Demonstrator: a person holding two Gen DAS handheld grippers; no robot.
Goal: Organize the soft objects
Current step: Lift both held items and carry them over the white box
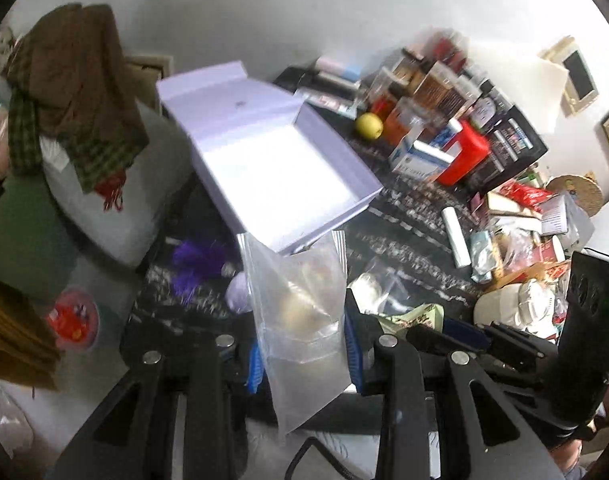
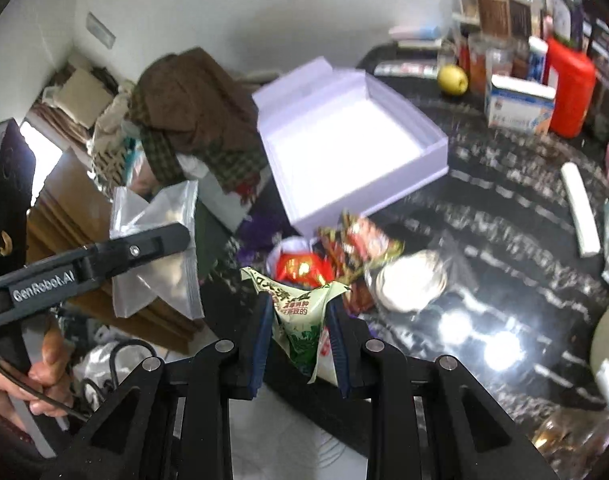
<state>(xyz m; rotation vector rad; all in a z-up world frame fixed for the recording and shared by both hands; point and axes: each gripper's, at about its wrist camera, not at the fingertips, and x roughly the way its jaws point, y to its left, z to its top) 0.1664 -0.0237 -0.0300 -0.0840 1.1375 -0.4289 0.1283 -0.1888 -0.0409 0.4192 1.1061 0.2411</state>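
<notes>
Scarf: brown and green checked cloth (image 1: 70, 92), soft and rumpled, heaped at far left over pale bundles beside the worktop.
Worktop: glossy black stone with white veining (image 2: 504, 240), glare spots showing near the right claw.
Box: shallow lavender card box (image 1: 280, 172), square with crisp walls, its lid flap standing open at the back, set on the worktop near the middle.
Left claw: clenched (image 1: 304, 356) on a clear zip bag (image 1: 300, 316); blue ribbed pads press the thin film from both sides, and the bag stands up between them with something pale and rounded inside, blurred.
Left hand: seen from the right wrist view, a bare hand (image 2: 28, 376) wraps the black handle at lower left, the claw angled up toward the box, the bag hanging crumpled from its tip.
Right claw: grasping a green and white printed snack packet (image 2: 300, 320), crinkled foil-like film pinched between blue pads (image 2: 260, 332), held just above the worktop and just in front of the box.
Loose packets: red and gold wrappers (image 2: 344, 248) and a round pale item in clear film (image 2: 412, 276) lie on the stone just beyond the packet.
Clutter: yellow-green round fruit (image 2: 452, 78), blue and white carton (image 2: 518, 106) and red plastic jug (image 2: 570, 92) stand at the back right.
</notes>
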